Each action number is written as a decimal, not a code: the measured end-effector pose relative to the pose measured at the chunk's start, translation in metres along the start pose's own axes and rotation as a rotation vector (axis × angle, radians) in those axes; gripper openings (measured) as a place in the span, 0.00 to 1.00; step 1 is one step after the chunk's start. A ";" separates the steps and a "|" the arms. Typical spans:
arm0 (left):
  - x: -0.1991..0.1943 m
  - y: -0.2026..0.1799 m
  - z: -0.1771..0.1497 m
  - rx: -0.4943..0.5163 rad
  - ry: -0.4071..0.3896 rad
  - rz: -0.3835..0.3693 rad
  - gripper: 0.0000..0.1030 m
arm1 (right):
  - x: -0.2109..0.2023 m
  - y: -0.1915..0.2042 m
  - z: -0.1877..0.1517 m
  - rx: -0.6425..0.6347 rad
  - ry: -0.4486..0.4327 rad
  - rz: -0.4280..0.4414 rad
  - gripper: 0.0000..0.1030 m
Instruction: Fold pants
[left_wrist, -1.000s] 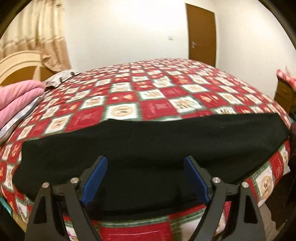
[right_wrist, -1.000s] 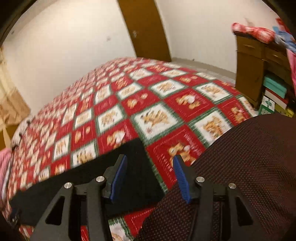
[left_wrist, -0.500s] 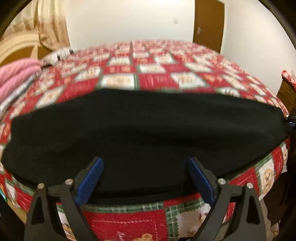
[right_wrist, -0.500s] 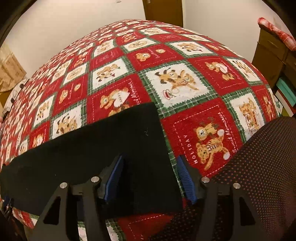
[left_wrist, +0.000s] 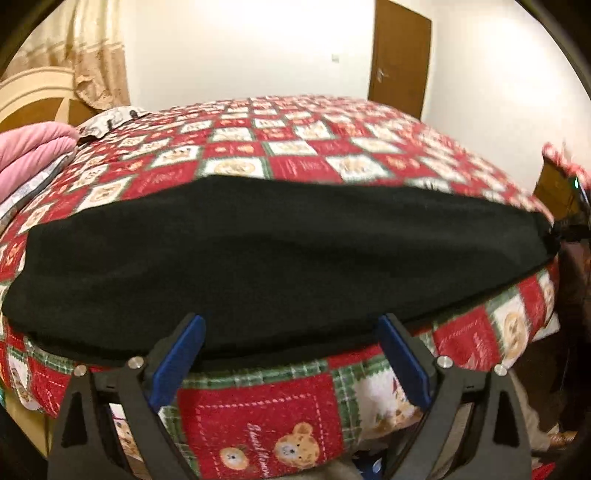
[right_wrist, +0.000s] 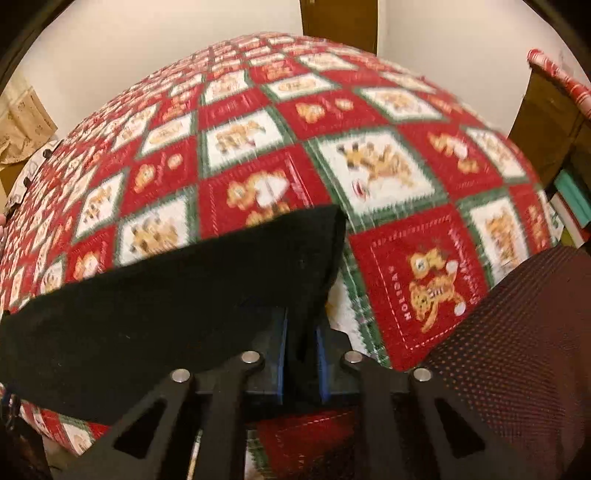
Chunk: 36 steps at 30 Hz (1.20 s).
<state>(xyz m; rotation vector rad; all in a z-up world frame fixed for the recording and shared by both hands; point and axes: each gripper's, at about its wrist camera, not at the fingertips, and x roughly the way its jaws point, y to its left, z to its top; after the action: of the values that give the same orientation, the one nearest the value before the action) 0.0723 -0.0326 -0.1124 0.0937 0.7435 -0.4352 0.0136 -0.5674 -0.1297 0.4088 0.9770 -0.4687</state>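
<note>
Black pants lie flat across the near edge of the bed, over a red checkered quilt. Left claw spread wide, fingers just at the pants' near hem.

A big bed wears a red, white and green teddy-bear blanket. Black pants lie along its near edge.

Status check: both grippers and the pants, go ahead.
Right gripper shut on the black pants at their end corner. Left gripper open at the near edge, gripping nothing. Pants spread along bedspread edge. Nothing in the way.
</note>
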 end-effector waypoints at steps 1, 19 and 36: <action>-0.002 0.003 0.002 -0.015 -0.009 -0.003 0.94 | -0.009 0.004 0.001 0.019 -0.022 0.018 0.13; -0.007 0.034 0.010 -0.126 -0.039 -0.026 0.94 | -0.047 0.278 -0.074 -0.401 -0.074 0.356 0.13; -0.002 0.047 0.007 -0.149 -0.020 -0.016 0.94 | -0.080 0.260 -0.114 -0.303 -0.253 0.721 0.66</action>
<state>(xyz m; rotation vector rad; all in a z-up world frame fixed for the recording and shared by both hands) 0.0950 0.0091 -0.1085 -0.0560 0.7553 -0.3947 0.0402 -0.2766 -0.0866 0.3856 0.5844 0.2753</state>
